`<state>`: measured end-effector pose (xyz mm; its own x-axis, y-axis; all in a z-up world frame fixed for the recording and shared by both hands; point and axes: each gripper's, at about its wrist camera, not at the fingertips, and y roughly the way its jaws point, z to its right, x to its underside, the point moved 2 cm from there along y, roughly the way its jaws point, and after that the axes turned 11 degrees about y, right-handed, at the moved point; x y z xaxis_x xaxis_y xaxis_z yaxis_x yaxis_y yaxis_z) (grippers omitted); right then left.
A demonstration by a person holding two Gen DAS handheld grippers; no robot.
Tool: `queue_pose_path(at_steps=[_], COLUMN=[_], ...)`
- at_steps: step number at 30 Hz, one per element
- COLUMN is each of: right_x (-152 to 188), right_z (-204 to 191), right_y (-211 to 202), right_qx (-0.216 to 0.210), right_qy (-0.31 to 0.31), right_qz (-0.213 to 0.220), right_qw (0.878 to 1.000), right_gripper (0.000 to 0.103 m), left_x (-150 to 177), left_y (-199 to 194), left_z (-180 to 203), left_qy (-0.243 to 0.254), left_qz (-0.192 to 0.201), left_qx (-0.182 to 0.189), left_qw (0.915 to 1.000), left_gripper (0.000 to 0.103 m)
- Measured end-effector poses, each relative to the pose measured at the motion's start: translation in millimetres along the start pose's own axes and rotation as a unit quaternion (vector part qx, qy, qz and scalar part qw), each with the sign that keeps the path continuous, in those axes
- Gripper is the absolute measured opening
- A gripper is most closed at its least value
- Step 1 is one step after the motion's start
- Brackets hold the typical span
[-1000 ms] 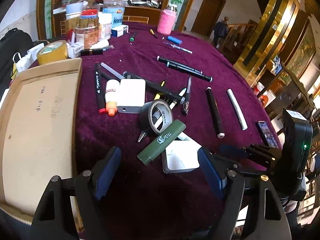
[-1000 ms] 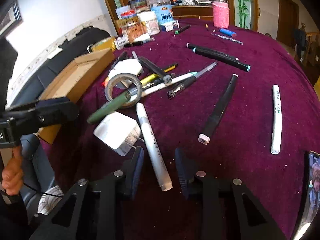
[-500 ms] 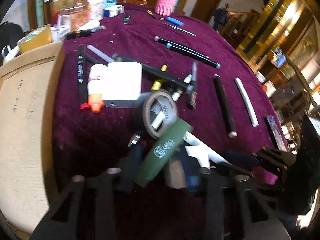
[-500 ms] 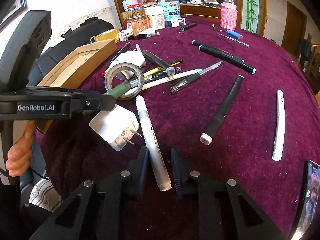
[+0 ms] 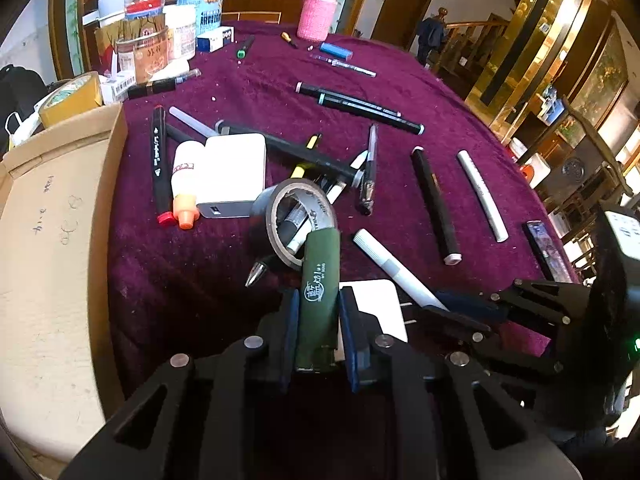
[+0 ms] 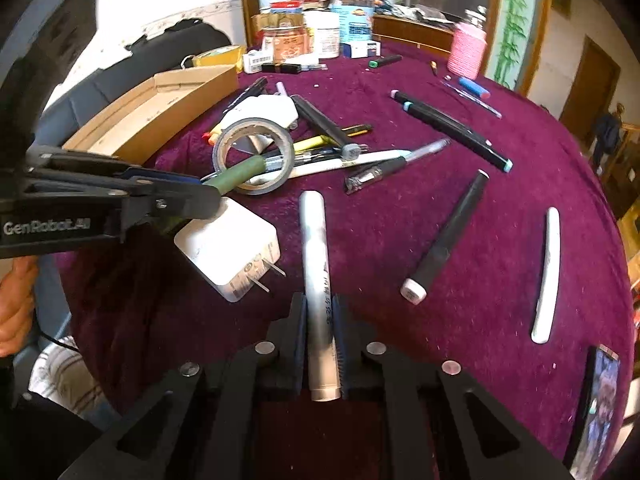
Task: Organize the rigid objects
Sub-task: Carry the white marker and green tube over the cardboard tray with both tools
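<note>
Left gripper (image 5: 318,312): jaws clamped on green pen (image 5: 319,292), its far end reaching ahead into the grey tape roll (image 5: 294,218). Right gripper (image 6: 320,312): jaws clamped on silver marker (image 6: 318,280), which lies on the tabletop (image 6: 500,240); white charger (image 6: 228,252) just left.
</note>
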<state>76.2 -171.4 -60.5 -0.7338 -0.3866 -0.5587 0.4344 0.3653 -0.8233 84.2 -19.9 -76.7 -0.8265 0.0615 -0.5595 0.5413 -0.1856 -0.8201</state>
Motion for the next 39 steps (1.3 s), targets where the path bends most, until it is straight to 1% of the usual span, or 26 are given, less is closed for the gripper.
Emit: queue_pose_path(at_steps=[4,6,8,10,12,16,18,21,24,26,29,32,33,35,39], right_x=[6,6,6,3,0,-3,-5,-12,-21,-30,-43,-55,-60,-64,-71], right_z=[20,23,20,17,16,8,2,-18,-47,-68,-99,-134,-149,-170,-202], right_y=[-8,-8,-7,-6,-10,-23,-25,-30,-35,-33,-28,-16,-9,0,29], right_qx=[-0.029,-0.021,-0.016,-0.015,-0.022,-0.053,-0.068,-0.107,-0.140,-0.166,-0.206,-0.225,-0.231,-0.234,-0.213], right_qy=[0.050,0.062,0.061,0.062,0.070,0.072,0.079,0.077,0.056,0.050,0.034,0.014,0.005,-0.017,-0.043], right_qz=[0.006,0.008,0.010,0.010,0.015,0.037,0.038,0.036,0.045,0.042,0.037,0.022,0.013,0.004,-0.030], right_qw=[0.998,0.998,0.998,0.998,0.997,0.995,0.994,0.991,0.987,0.984,0.977,0.974,0.973,0.972,0.976], right_gripper=[0.013,0.012,0.013,0.012,0.012,0.012,0.013,0.013,0.013,0.013,0.013,0.013,0.013,0.013,0.013], left_x=[7,10,11,12,13,16,16,20,25,31,43,57,62,70,82], left_y=[-5,-5,-1,-3,-11,-26,-37,-61,-76,-85,-98,-103,-106,-108,-106], left_z=[-3,-3,-2,-3,-5,-13,-19,-36,-62,-82,-115,-145,-153,-163,-175], left_qy=[-0.017,-0.021,-0.021,-0.031,-0.036,-0.051,-0.059,-0.075,-0.102,-0.128,-0.168,-0.206,-0.214,-0.222,-0.227], left_qz=[0.005,0.004,-0.001,-0.001,0.012,0.030,0.036,0.060,0.066,0.071,0.076,0.066,0.063,0.060,0.042], left_qx=[0.022,0.032,0.027,0.024,0.029,0.027,0.024,0.018,-0.010,-0.031,-0.065,-0.099,-0.115,-0.134,-0.147], left_qw=[0.9996,0.9993,0.9994,0.9992,0.9988,0.9979,0.9973,0.9952,0.9925,0.9888,0.9807,0.9713,0.9681,0.9640,0.9619], left_gripper=[0.019,0.019,0.019,0.019,0.019,0.019,0.019,0.019,0.019,0.019,0.019,0.019,0.019,0.019,0.019])
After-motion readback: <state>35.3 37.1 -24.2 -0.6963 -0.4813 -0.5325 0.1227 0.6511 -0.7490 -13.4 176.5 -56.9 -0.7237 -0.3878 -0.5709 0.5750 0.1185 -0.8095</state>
